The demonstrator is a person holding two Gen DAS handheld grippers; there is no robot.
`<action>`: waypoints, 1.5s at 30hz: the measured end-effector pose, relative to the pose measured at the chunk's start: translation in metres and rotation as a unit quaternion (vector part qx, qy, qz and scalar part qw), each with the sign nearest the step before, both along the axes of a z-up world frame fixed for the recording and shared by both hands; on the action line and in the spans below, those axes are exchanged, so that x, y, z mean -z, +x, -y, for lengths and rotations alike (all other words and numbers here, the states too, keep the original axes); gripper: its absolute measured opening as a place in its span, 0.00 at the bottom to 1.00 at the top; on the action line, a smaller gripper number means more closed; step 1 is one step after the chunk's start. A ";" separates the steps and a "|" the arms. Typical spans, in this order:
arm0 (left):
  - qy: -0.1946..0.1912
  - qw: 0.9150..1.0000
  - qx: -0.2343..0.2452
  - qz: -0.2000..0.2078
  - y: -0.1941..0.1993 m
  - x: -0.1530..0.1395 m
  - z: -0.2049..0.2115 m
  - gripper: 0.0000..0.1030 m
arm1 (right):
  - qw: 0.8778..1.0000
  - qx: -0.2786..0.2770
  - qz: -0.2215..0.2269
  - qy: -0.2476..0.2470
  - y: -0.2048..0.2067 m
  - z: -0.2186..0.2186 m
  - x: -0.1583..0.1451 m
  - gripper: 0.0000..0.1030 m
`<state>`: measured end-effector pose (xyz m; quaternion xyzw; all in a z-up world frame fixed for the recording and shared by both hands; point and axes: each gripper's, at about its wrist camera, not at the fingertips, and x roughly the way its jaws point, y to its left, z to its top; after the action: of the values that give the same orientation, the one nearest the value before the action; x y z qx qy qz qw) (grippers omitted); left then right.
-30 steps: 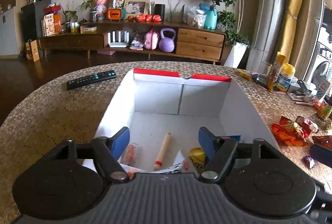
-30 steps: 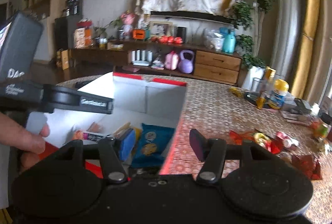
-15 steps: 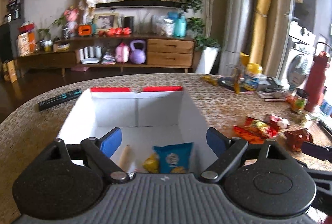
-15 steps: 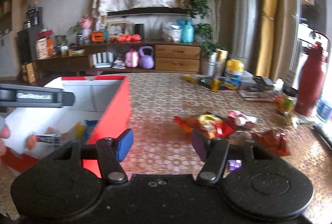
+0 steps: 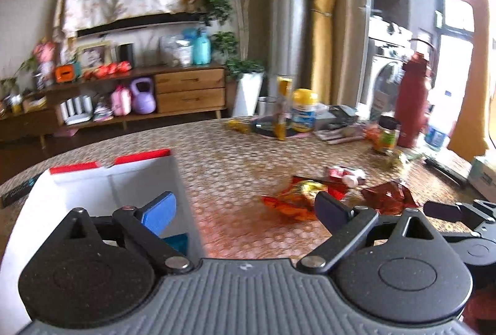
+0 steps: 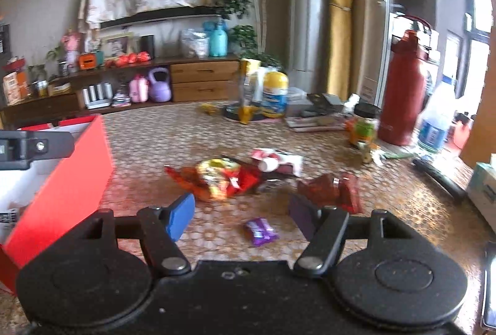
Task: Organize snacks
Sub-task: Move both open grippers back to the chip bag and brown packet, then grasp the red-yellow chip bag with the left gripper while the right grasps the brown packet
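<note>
Behind everything stands a living room wall with a long wooden sideboard (image 6: 198, 81), a purple kettlebell (image 6: 159, 85) on its low shelf and a leafy plant (image 6: 248, 3) beside it. Closer in, a big round table (image 6: 173, 136) with a honeycomb pattern fills both views.

On the left part of the table sits a big open box (image 6: 62, 180), red outside and white inside. A blue snack bag (image 5: 176, 242) peeks up from inside it in the left view. A tall dark red bottle (image 6: 403, 90) stands at the far right side of the table, with a yellow-lidded tub (image 6: 274, 93) farther back.

Loose snacks lie in the middle of the table, well apart from the box. The biggest is an orange and yellow chip bag (image 6: 217, 177). Just behind it lies a white and red packet (image 6: 276, 163). To its right is a crinkly red wrapper (image 6: 331, 189). The smallest is a little purple candy (image 6: 260, 231), lying alone near the right gripper (image 6: 243, 215).

The left gripper (image 5: 245, 209) hangs by the right wall of the box. Its jaws are spreading very wide, with nothing between them. The right gripper's jaws are spreading too and pinch nothing; the purple candy lies on the table under the gap, untouched.
</note>
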<state>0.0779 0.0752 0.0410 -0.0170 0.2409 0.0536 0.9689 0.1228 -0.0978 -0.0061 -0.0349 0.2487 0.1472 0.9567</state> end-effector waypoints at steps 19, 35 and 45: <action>0.054 0.993 0.080 -0.068 0.074 0.033 0.064 0.97 | 0.997 0.069 -0.032 0.008 0.037 0.056 0.026 0.73; 0.117 0.979 0.100 -0.132 0.150 0.067 0.082 0.97 | 0.995 0.081 -0.055 0.027 0.076 0.074 0.044 0.73; 0.131 0.970 0.096 -0.180 0.189 0.096 0.082 0.97 | 0.995 0.075 -0.065 0.028 0.103 0.070 0.051 0.75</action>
<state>0.2671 -0.0068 -0.0548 0.1428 0.4028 -0.0066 0.9040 0.2253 -0.1680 -0.0570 0.0201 0.3083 0.0838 0.9474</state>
